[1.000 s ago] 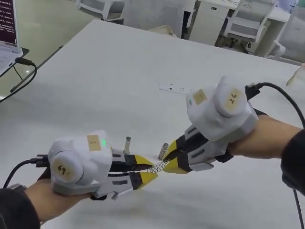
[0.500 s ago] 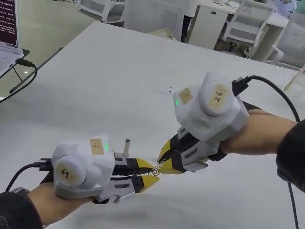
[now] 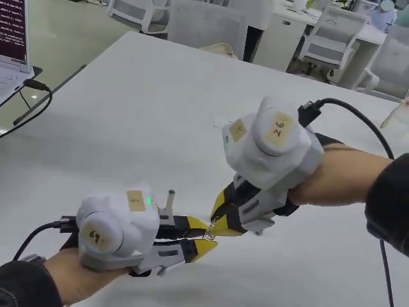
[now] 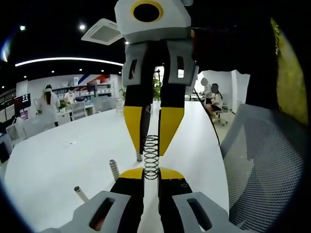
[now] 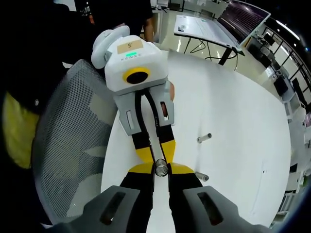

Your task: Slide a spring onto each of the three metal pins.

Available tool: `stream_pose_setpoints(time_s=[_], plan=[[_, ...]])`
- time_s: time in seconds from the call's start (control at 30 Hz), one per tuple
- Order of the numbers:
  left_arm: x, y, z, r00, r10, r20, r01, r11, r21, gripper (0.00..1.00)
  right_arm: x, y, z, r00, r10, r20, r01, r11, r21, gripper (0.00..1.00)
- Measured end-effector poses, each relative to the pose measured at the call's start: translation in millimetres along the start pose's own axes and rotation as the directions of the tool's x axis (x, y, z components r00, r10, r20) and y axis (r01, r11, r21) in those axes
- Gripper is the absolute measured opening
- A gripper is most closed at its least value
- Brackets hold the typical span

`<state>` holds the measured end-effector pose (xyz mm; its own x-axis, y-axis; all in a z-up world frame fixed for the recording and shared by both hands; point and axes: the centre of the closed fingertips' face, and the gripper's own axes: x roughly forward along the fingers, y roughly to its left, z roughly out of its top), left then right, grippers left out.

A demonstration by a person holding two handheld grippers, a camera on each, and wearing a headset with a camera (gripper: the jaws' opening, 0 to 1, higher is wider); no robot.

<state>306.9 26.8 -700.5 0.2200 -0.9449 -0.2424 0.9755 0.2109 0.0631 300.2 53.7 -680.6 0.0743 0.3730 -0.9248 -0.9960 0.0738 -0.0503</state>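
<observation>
Pinching one spring (image 4: 151,154) from both ends, off the table (image 3: 147,109): clamping its near end in the left gripper (image 3: 204,238), jaws drawn narrow around the coils, and clamping its far end in the right gripper (image 3: 216,220), jaws likewise closed down onto the wire. Meeting nose to nose like this, most likely for passing the spring across or for re-seating it straighter in a single grip (awkward to thread when gripped askew). Holding it roughly in line between the two sets of yellow tips, seemingly for controlling its axis and for stopping it from flexing or flicking away. Working just beside the bare pin (image 3: 170,199), standing upright on the table behind the left gripper and looking like the obvious next target. Noticing too, in the left gripper view, a ribbed pin (image 4: 113,169) further along the table, possibly already wearing its coils, though too small for telling surely. Judging the job as partly done, with this spring not yet on any pin. Needing next, probably, letting go at one end so as to free an open mouth, then lining that mouth up over the pin top before lowering; risking otherwise a sprung coil popping out of the jaws.
</observation>
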Motion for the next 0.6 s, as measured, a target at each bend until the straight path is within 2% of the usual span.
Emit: stream_pose_setpoints(time_s=[0.37, 0.5, 0.6], plan=[[-1.7, 2.0, -1.6, 0.9999, 0.012, -0.013, -0.011, 1.0, 0.009, 0.03, 1.2, -2.0, 2.0, 0.9998, 0.004, -0.021, -0.005, 1.0, -0.02, 0.07], [-2.8, 1.6, -6.5, 0.9994, 0.01, -0.033, -0.01, 1.0, 0.006, 0.12, 1.2, -5.6, 1.2, 0.9994, -0.004, -0.035, 0.003, 1.0, -0.031, 0.07], [-4.9, 1.7, -8.8, 0.9992, 0.012, -0.039, -0.011, 1.0, 0.002, 0.13, 0.9, -7.5, 1.4, 0.9994, -0.001, -0.035, 0.0, 1.0, -0.027, 0.07]])
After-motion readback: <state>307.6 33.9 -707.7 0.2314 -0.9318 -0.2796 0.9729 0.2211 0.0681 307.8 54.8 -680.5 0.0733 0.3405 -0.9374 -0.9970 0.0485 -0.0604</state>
